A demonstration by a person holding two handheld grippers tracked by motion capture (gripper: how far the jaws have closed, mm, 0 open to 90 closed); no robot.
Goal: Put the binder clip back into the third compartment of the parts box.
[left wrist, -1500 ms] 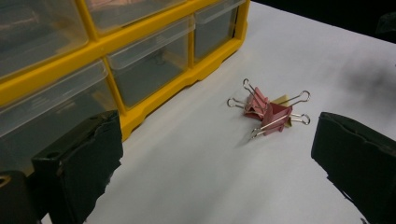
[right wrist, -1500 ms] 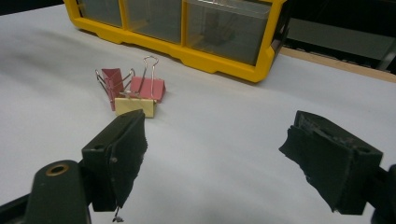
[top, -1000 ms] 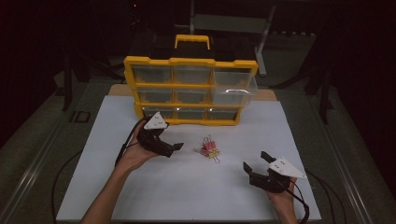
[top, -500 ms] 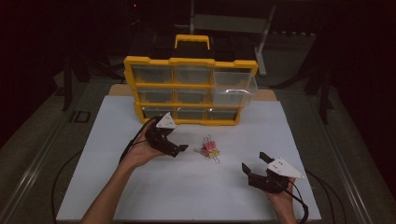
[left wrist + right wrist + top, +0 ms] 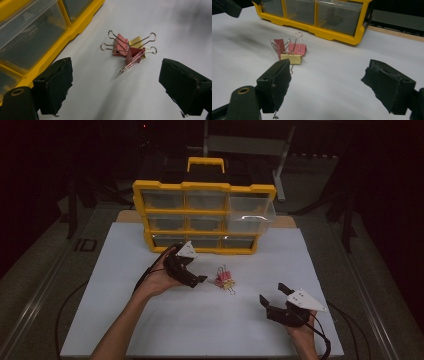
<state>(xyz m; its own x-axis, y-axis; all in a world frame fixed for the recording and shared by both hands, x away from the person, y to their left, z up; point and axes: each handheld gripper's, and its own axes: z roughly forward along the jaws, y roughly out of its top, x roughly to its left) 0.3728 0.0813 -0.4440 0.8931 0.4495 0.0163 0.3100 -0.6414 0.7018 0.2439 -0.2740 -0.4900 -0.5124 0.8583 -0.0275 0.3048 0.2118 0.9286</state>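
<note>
Pink and yellow binder clips [image 5: 225, 279] lie in a small heap on the white counter [image 5: 150, 330], just ahead of the left claw [image 5: 200, 279] in the high view; the right claw [image 5: 272, 296] waits well apart, wide open and empty. A yellow drawer cabinet [image 5: 202, 215] stands beyond.

From the left gripper view, the clips [image 5: 130, 48] sit ahead between the jaws, which have just been closing slightly yet hold nothing. Best to single out one clip's body, not the wire handles.

From the right gripper view, the heap [image 5: 289, 51] lies ahead of its left jaw, untouched.
</note>
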